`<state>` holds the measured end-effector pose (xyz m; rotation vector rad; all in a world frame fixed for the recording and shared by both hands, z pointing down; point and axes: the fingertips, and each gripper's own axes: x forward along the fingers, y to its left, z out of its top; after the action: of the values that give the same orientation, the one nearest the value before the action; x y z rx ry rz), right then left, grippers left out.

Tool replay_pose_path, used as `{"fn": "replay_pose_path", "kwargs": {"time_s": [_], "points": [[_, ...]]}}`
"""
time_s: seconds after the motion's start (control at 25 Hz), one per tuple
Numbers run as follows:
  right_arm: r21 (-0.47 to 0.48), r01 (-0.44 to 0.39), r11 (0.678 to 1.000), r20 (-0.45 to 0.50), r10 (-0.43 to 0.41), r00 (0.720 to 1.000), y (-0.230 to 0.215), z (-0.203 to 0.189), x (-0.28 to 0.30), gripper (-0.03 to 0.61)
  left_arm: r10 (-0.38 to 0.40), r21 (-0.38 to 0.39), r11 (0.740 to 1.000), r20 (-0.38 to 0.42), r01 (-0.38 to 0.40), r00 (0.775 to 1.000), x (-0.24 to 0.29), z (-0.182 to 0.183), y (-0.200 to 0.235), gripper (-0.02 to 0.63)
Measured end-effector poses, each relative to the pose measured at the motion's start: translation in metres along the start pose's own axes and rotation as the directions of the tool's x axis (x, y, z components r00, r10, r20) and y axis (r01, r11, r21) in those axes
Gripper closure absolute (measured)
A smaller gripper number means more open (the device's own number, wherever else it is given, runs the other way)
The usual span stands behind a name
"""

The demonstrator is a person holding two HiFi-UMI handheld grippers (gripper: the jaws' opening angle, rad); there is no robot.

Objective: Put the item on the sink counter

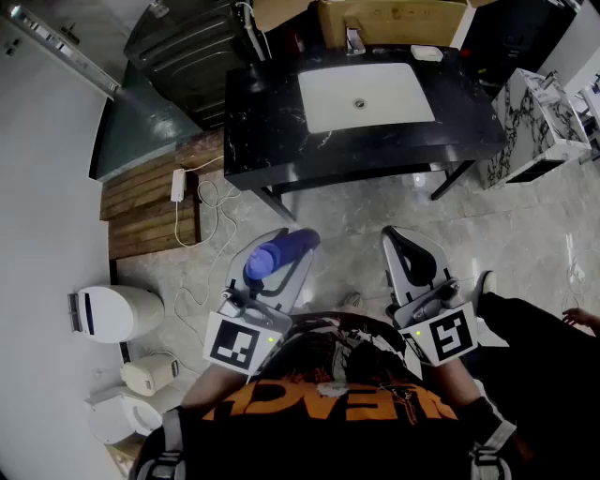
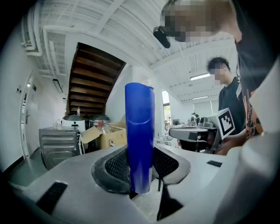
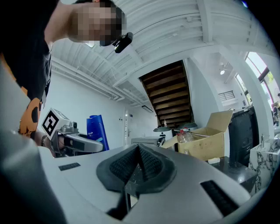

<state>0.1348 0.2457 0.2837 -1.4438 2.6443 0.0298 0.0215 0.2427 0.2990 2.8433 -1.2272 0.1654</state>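
Observation:
A tall blue bottle (image 1: 279,255) (image 2: 140,135) is clamped between the dark pads of my left gripper (image 1: 277,262) (image 2: 141,164), which is shut on it and tilted upward. The same bottle (image 3: 97,132) shows at the left in the right gripper view. My right gripper (image 1: 409,251) (image 3: 137,165) is shut with its pads together and nothing between them. Both are held close to the person's chest, short of the black sink counter (image 1: 272,127) with its white basin (image 1: 366,94) at the top of the head view.
A faucet (image 1: 355,39) and a white dish (image 1: 427,53) sit at the counter's back edge. A cardboard box (image 1: 389,19) stands behind it. A power strip with cable (image 1: 179,184) lies on wooden boards at the left, near a white bin (image 1: 117,312). A marble cabinet (image 1: 539,127) stands at the right.

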Motion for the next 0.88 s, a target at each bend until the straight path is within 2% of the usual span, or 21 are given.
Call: {"fn": "replay_pose_path", "kwargs": {"time_s": [0.16,0.44,0.68,0.88], "points": [[-0.014,-0.041,0.999,0.004,0.041,0.999,0.000,-0.002,-0.001,0.566,0.011,0.003,1.000,-0.006,-0.011,1.000,0.001,0.000,0.000,0.443],[-0.029,-0.048,0.998,-0.002,0.048,0.999,0.002,-0.003,-0.001,0.566,0.021,-0.005,1.000,0.001,-0.021,1.000,-0.001,0.001,-0.001,0.443],[0.036,-0.073,0.997,0.054,0.071,0.996,0.002,0.004,-0.005,0.565,0.026,-0.006,1.000,0.000,-0.026,1.000,0.001,0.000,-0.002,0.443],[0.018,-0.080,0.997,0.035,0.079,0.996,-0.005,-0.003,-0.014,0.565,0.029,0.030,0.999,-0.010,-0.029,1.000,0.004,-0.001,-0.007,0.443]]}}
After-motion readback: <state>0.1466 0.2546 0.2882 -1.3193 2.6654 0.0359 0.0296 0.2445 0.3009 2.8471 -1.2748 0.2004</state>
